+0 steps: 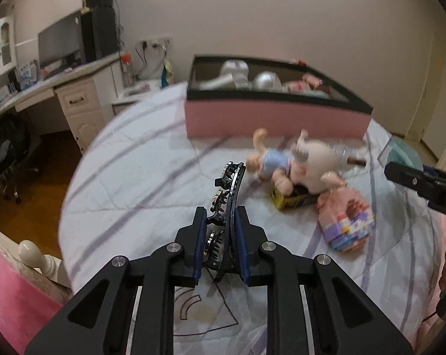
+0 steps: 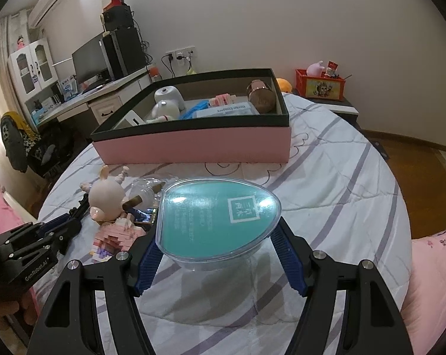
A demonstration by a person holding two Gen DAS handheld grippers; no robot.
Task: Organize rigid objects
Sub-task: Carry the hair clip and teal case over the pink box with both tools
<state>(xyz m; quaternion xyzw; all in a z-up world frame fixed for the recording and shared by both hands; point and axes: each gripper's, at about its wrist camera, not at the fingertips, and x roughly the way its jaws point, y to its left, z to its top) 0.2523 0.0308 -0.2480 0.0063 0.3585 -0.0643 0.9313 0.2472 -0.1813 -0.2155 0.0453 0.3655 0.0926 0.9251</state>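
My left gripper (image 1: 221, 216) is shut on a black hair clip (image 1: 230, 183) with studded teeth, held above the bed. My right gripper (image 2: 217, 227) is shut on a teal egg-shaped case (image 2: 220, 207) with a clear shell, its pads pressing both sides. Ahead stands a pink box with a black rim (image 2: 193, 145), which holds several items. A blue-dressed doll (image 1: 270, 162), a pale big-headed doll (image 2: 107, 198), a pink block figure (image 1: 347, 222), a yellow carton (image 1: 294, 199) and a glass bottle (image 2: 146, 192) lie on the quilt in front of the pink box (image 1: 270, 118).
The striped quilt (image 2: 341, 177) covers the bed. A desk with a monitor (image 2: 89, 56) and a chair (image 1: 9, 153) stand to the left. An orange crate (image 2: 320, 84) sits on a nightstand beyond the bed. Pink pillows (image 2: 436, 266) lie near the front edges.
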